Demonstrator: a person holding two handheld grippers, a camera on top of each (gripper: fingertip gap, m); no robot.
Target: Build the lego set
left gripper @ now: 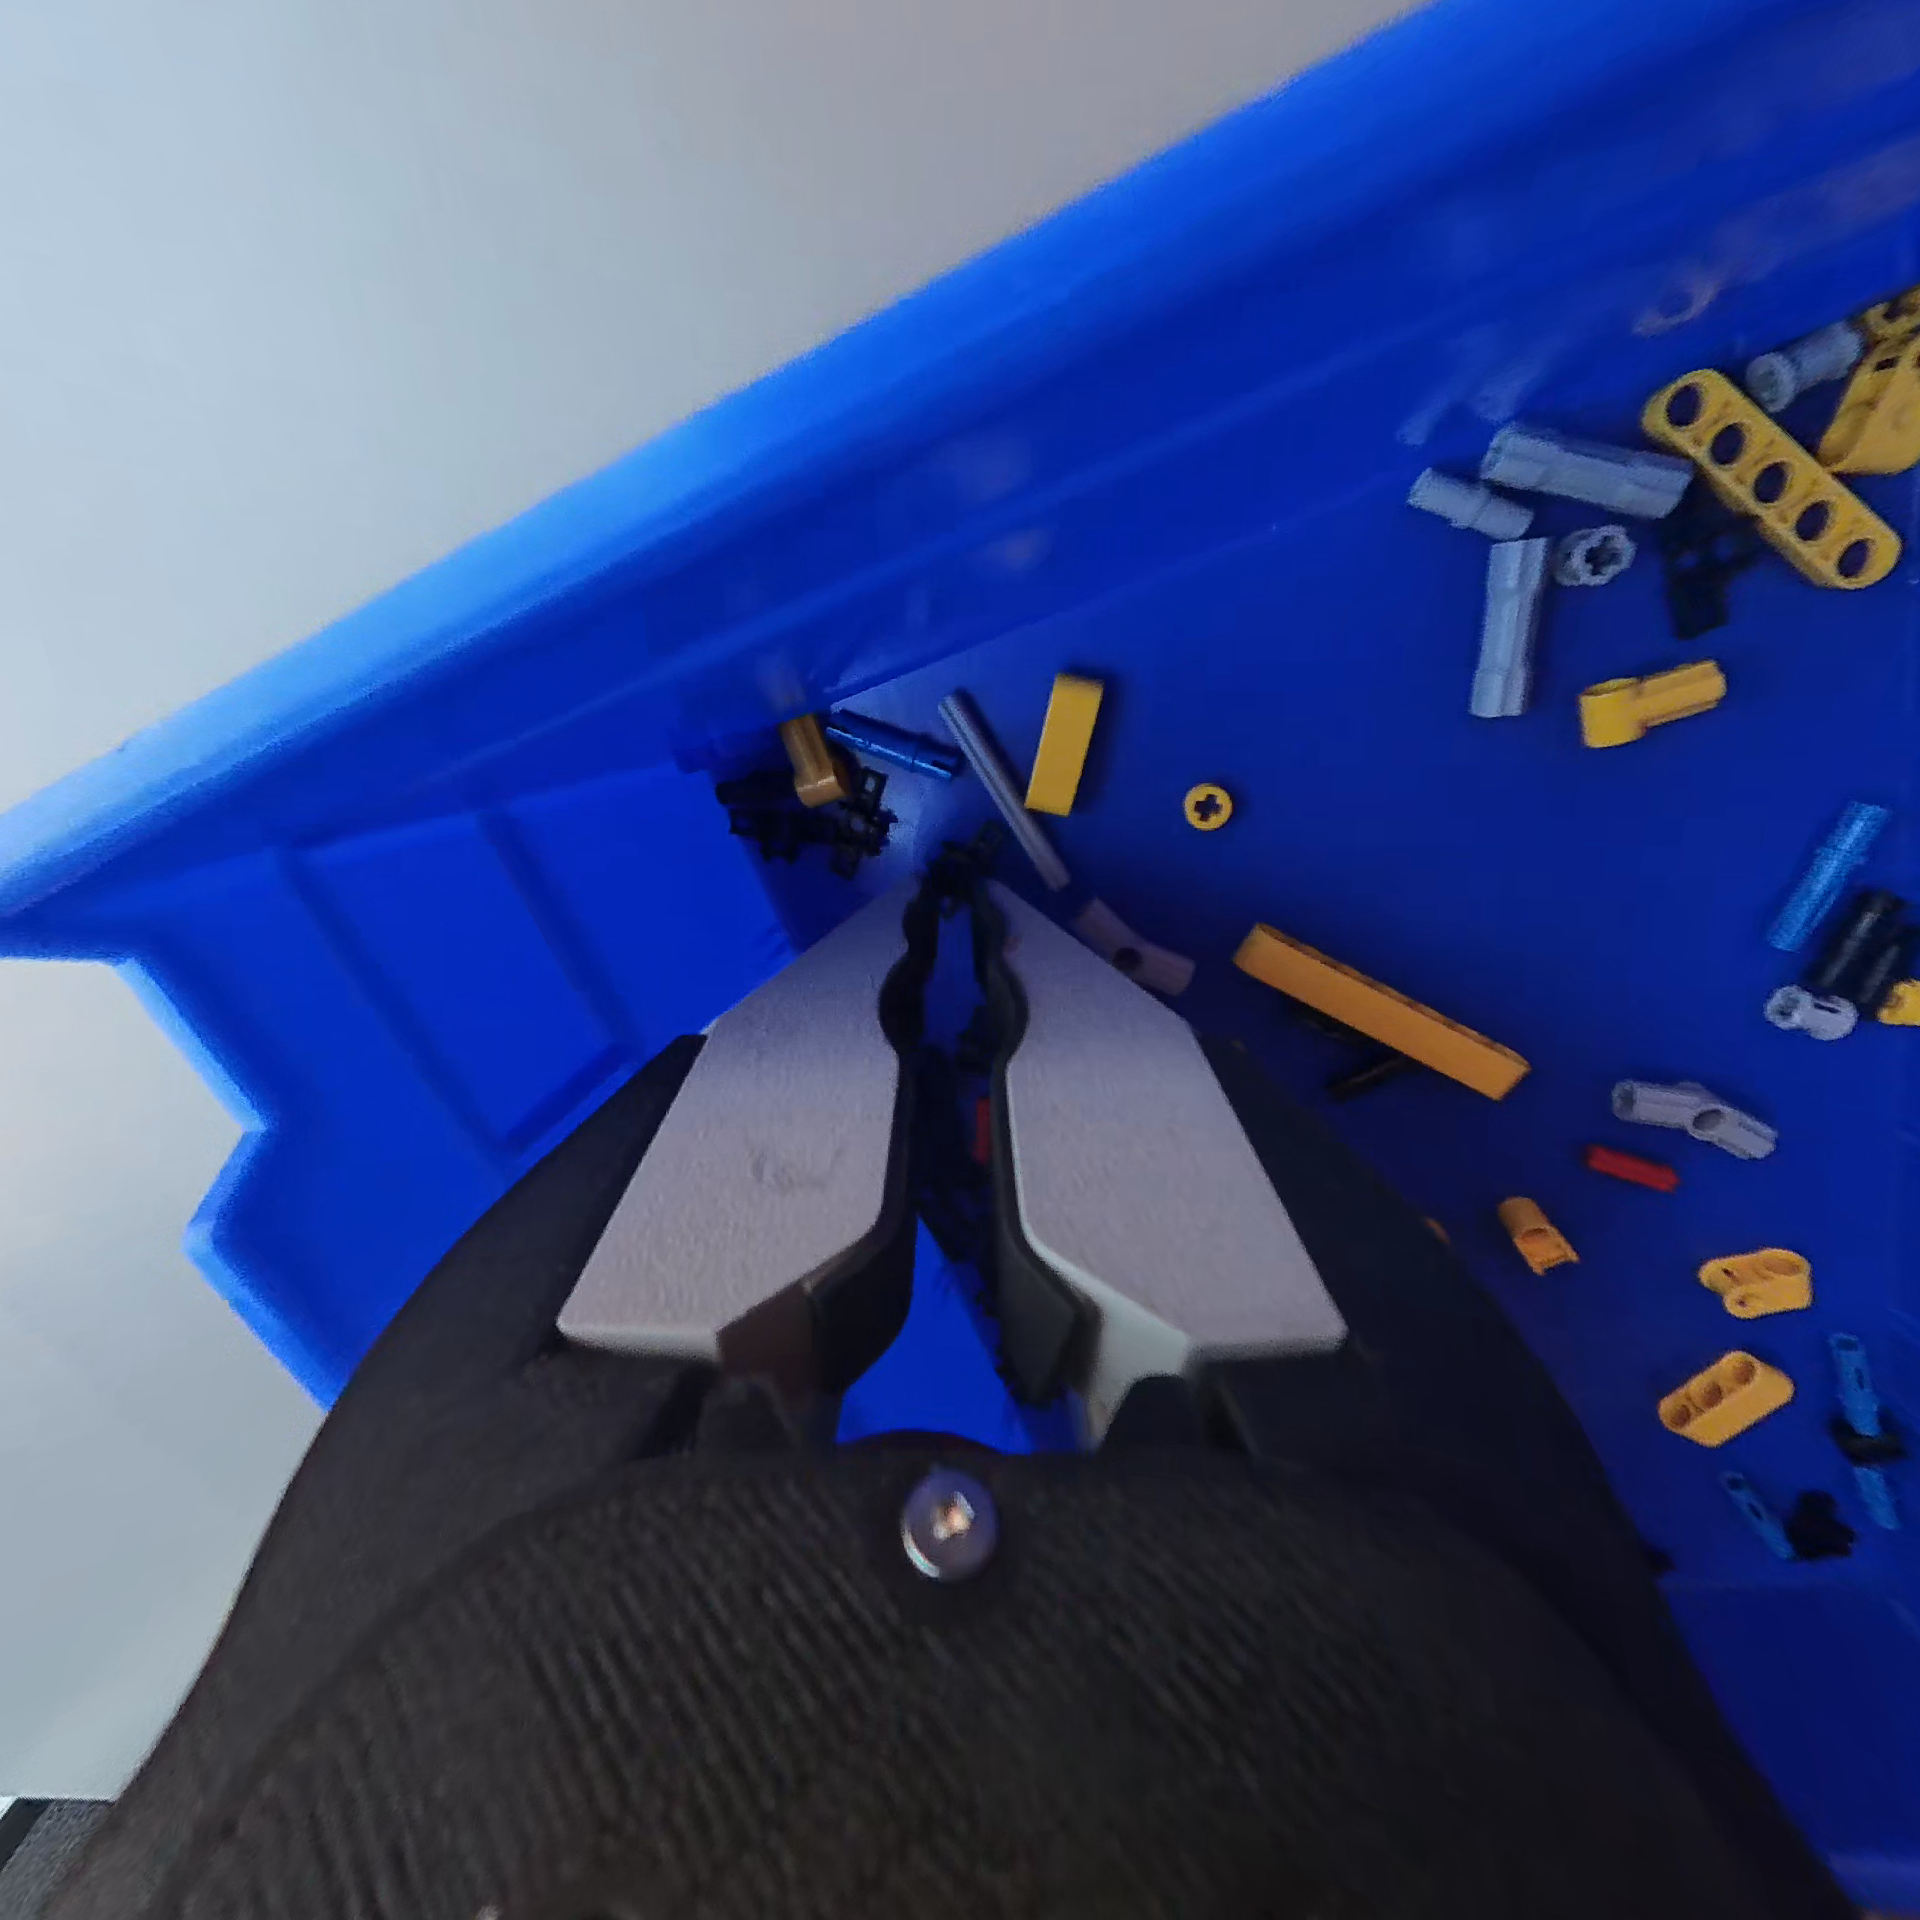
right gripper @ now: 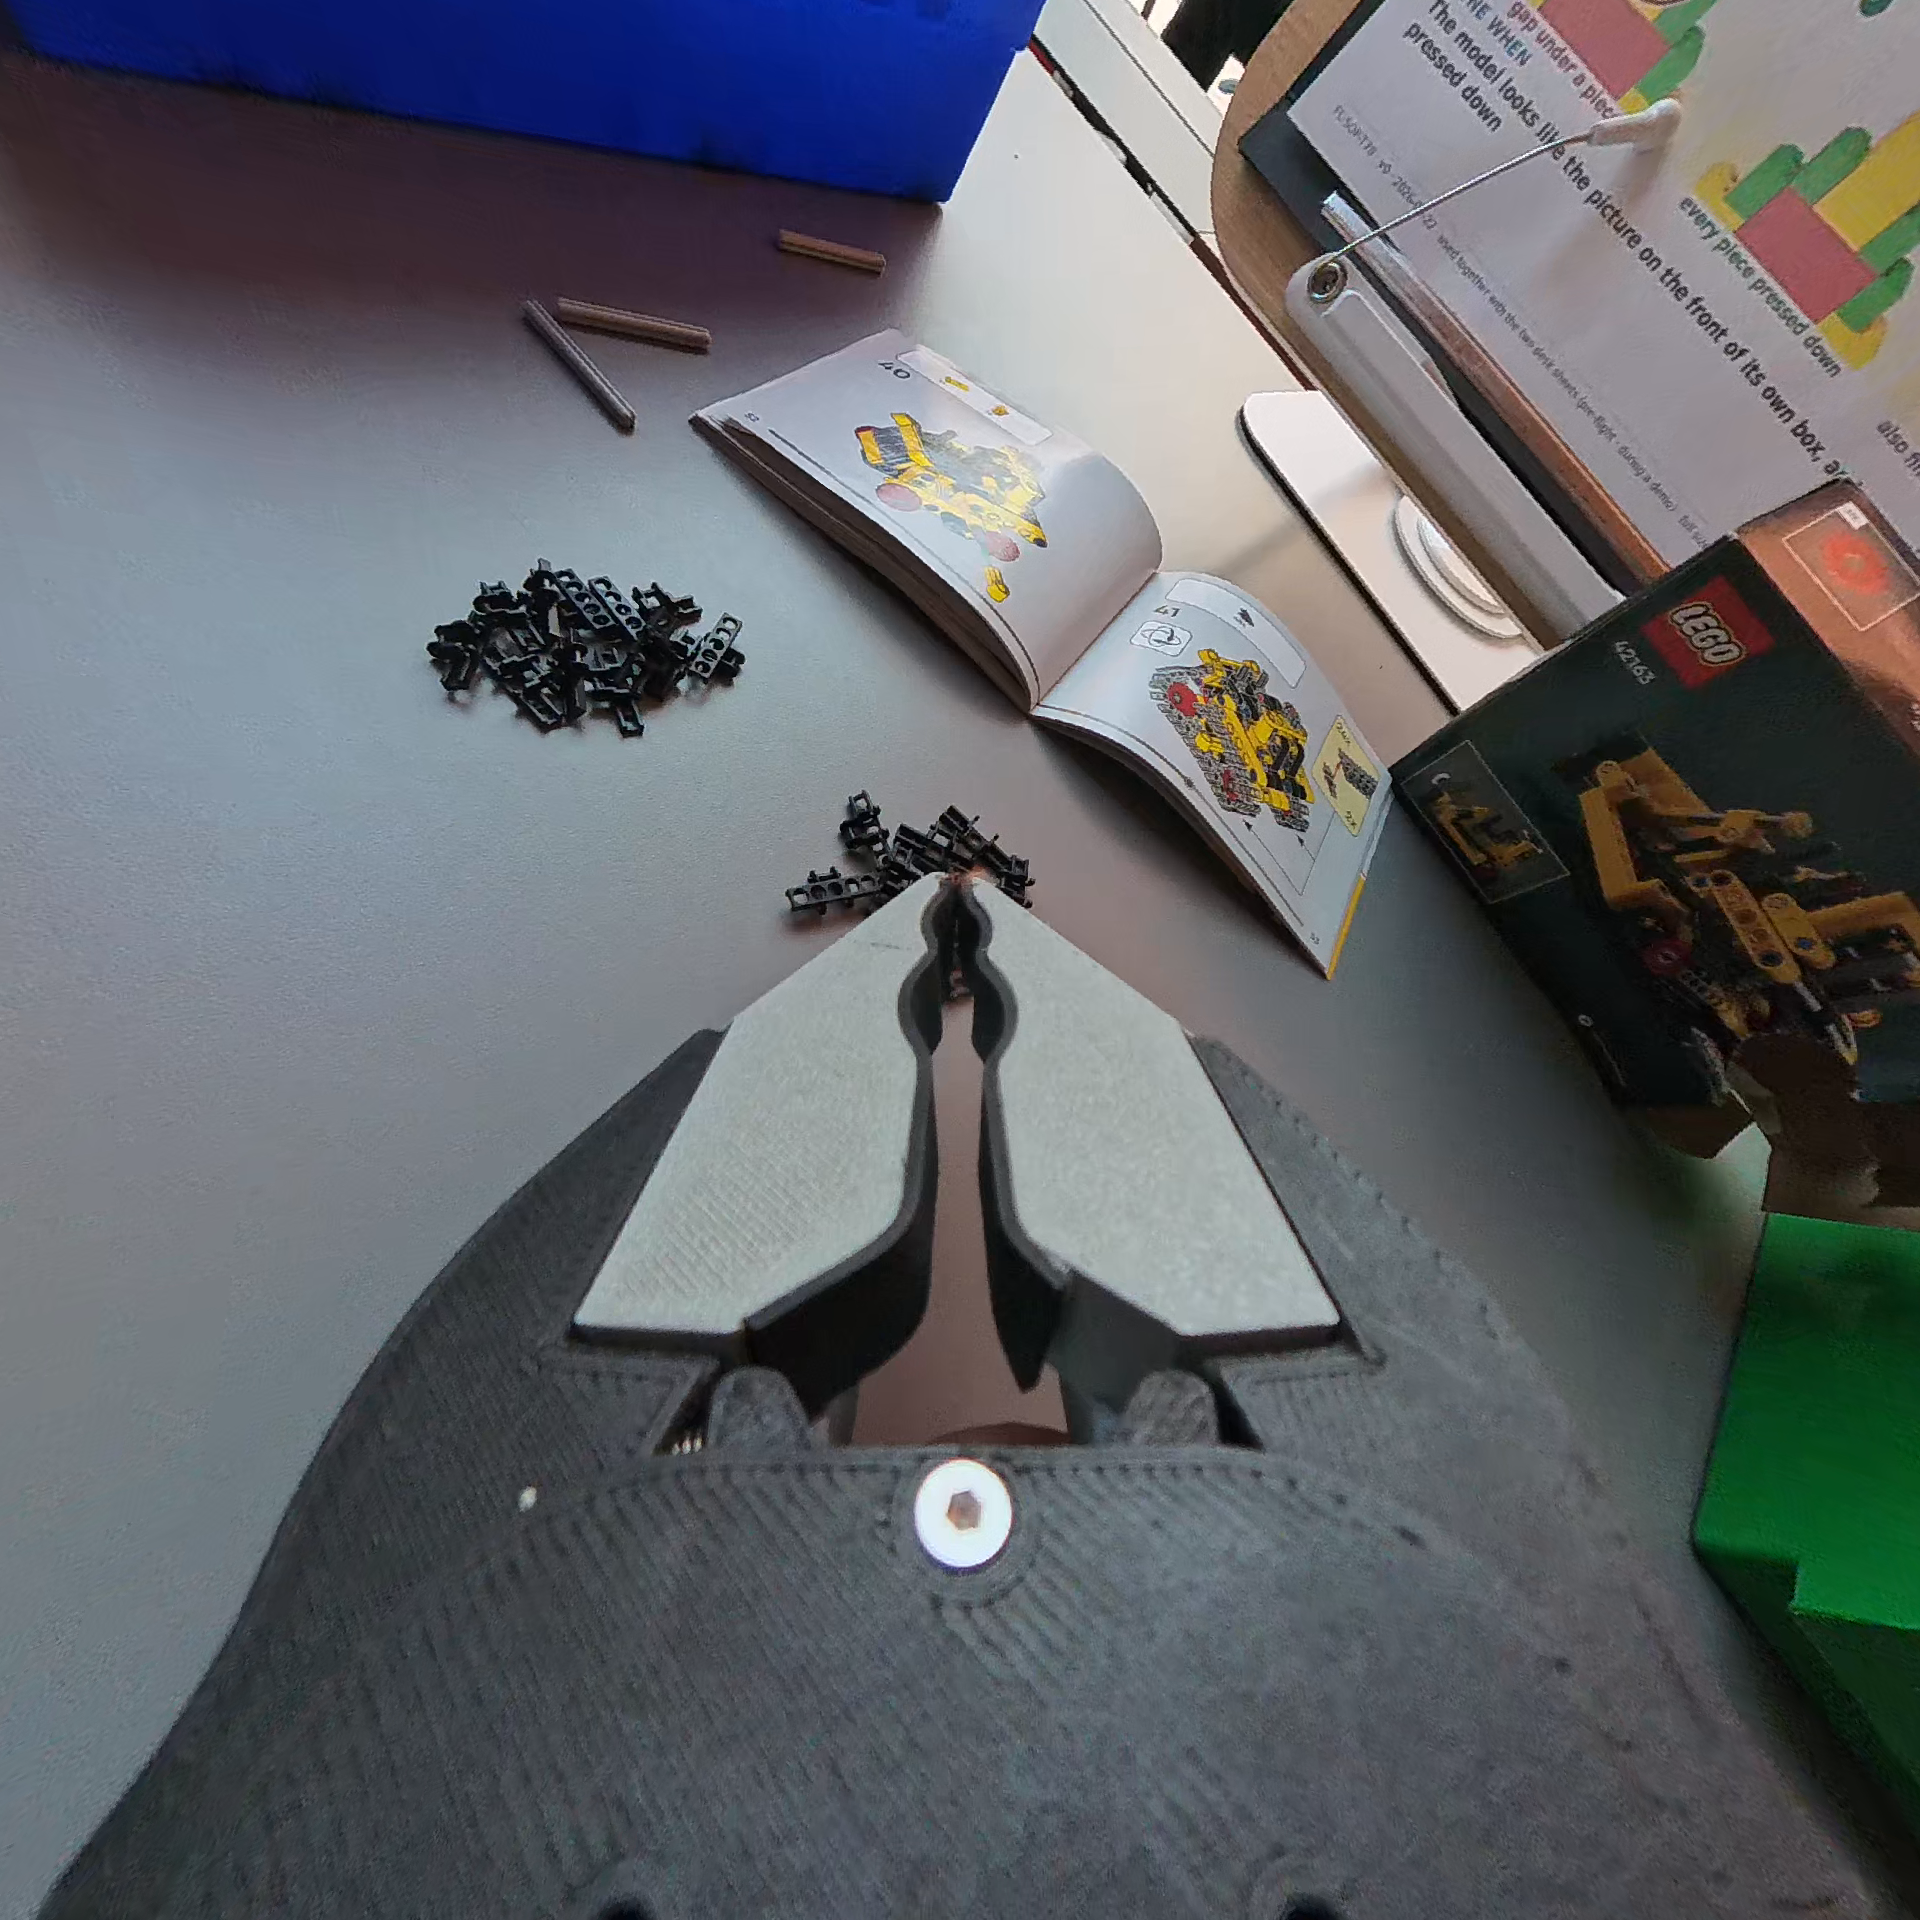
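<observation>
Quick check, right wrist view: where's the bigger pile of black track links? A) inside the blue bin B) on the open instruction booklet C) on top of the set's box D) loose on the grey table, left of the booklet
D: the bigger pile of black track links lies loose on the grey table, left of the open instruction booklet and apart from it.

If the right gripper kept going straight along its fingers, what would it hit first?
The right gripper points at the small cluster of black track links on the grey table. Those links sit just past the tips, so they would likely be met first. Whether the tips already touch them is unclear.
</observation>
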